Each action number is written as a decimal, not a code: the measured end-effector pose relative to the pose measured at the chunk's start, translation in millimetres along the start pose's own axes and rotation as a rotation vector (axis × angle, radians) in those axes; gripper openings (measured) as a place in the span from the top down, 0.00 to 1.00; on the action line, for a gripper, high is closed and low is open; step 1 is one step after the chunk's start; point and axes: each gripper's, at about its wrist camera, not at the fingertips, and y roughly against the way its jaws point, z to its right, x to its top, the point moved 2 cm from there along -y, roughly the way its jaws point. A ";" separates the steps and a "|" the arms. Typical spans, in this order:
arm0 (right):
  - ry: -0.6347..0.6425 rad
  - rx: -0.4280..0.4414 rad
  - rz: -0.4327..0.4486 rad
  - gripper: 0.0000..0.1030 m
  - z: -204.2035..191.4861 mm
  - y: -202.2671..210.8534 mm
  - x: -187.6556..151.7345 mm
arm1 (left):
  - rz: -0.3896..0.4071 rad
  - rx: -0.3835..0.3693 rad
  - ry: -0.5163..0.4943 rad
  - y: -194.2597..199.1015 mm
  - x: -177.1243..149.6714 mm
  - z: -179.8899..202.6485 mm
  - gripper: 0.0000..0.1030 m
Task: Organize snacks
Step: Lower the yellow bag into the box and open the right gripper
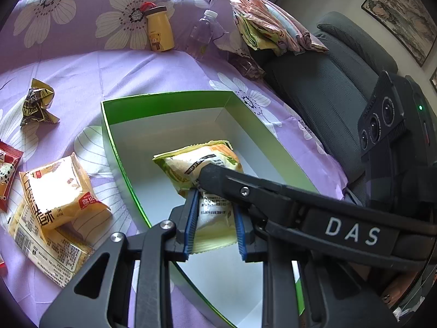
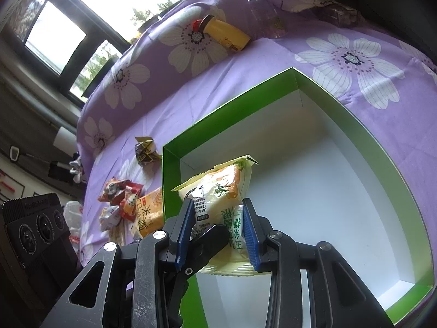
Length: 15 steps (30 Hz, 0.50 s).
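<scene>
We see both grippers clamped on one pale yellow snack packet (image 1: 210, 183), held above the white floor of the green-walled box (image 1: 164, 101). The left gripper (image 1: 214, 227) pinches the packet's near end between its blue pads (image 1: 191, 218), and the right gripper (image 2: 218, 232) squeezes the same packet from its own side (one black finger of each tool crosses the other's view). Whether the packet touches the box floor we cannot tell. Left of the box, on the purple flowered sheet (image 1: 136, 65), lie orange-yellow packets (image 1: 60, 188), a crumpled dark wrapper (image 1: 38, 104) and small red packets (image 2: 123, 196). A yellow bear bottle (image 1: 159, 28) and a clear water bottle (image 1: 203, 31) lean against the cushion.
</scene>
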 end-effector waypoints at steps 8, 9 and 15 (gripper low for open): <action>-0.001 -0.022 -0.017 0.62 0.5 -6.1 -0.2 | -0.012 0.010 -0.004 -3.5 -1.1 -0.9 0.78; -0.002 -0.025 -0.018 0.62 0.6 -6.0 -0.4 | -0.014 0.012 -0.006 -4.1 -0.6 -1.0 0.78; -0.010 -0.034 -0.019 0.62 5.1 -6.5 0.1 | -0.030 -0.007 -0.009 -9.5 0.6 2.1 0.78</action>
